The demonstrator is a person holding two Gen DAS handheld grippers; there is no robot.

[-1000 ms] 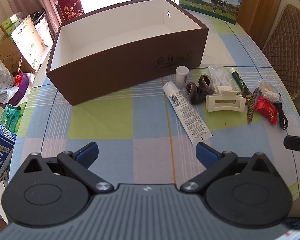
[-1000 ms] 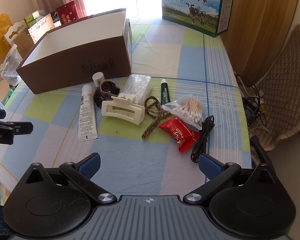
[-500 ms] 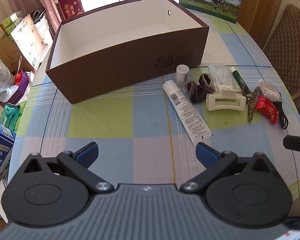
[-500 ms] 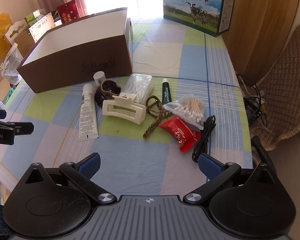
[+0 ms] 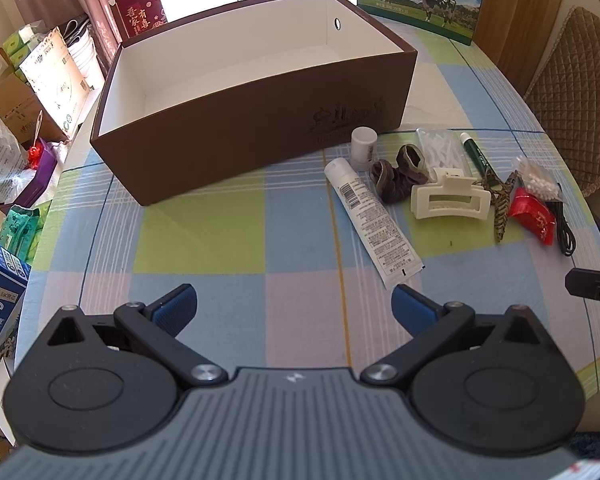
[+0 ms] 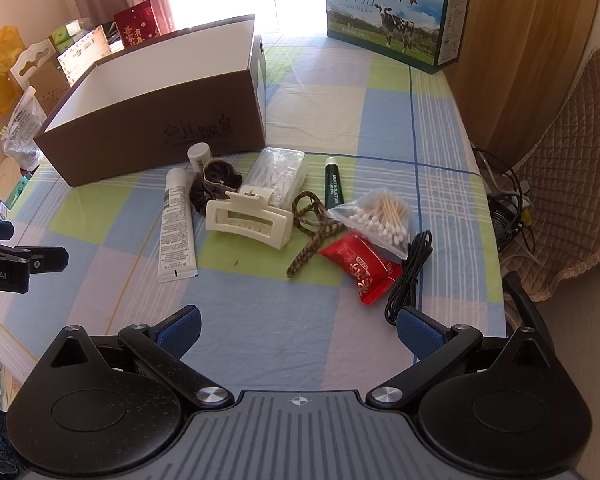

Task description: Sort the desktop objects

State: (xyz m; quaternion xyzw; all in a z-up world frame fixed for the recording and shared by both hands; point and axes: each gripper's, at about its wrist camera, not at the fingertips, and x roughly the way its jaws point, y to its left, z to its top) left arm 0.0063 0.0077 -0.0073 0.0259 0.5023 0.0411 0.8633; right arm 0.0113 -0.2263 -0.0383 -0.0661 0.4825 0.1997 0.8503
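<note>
Left hand-held gripper [image 5: 294, 304]: gaping wide, holding nothing, hovering near the box [image 5: 260, 136].
Right hand-held gripper [image 6: 298, 328]: gaping wide, holding nothing, hovering farther from the box.

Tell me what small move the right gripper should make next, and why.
Probably ease the right gripper forward and down toward the red packet: its jaws are open and empty, the packet lies nearest among the clutter, and the brown box looks empty.
</note>
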